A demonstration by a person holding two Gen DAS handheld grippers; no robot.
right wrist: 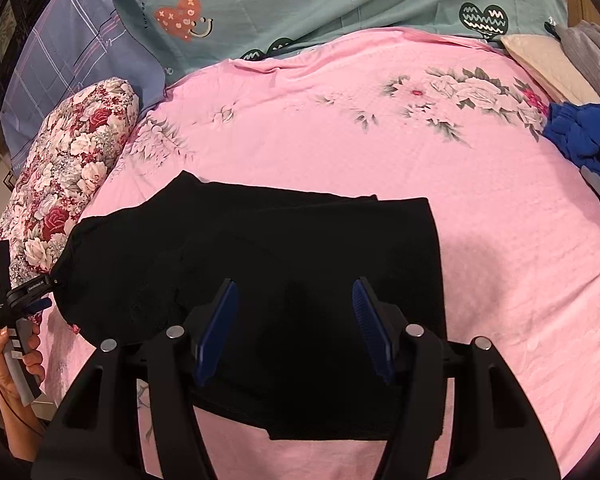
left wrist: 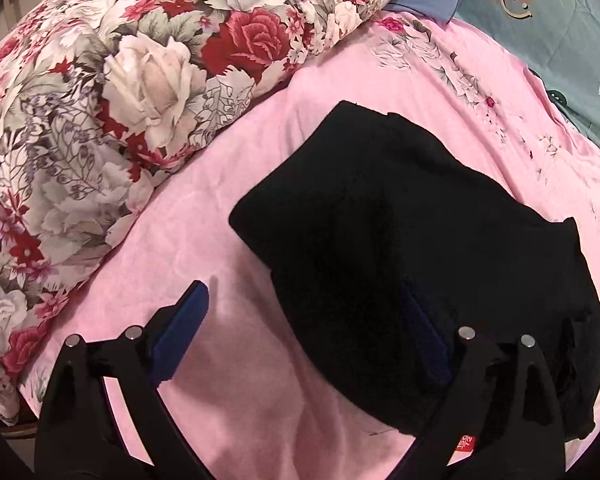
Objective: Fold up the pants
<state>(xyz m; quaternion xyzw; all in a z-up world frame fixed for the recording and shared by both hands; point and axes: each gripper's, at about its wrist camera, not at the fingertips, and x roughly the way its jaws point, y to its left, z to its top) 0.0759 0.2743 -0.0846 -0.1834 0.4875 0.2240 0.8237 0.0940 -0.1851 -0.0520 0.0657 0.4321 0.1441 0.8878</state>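
pants folded into a black slab on pink bedsheet, long axis left to right, directly under right gripper, jaws parted and empty; left gripper wide apart, empty, off its left end.

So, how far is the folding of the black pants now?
Mostly done, it seems: the black pants lie as a compact layered block on the pink sheet. Nothing is in hand; the left tongs and right tongs are open, gripping no cloth. Perhaps one last fold or smoothing remains.
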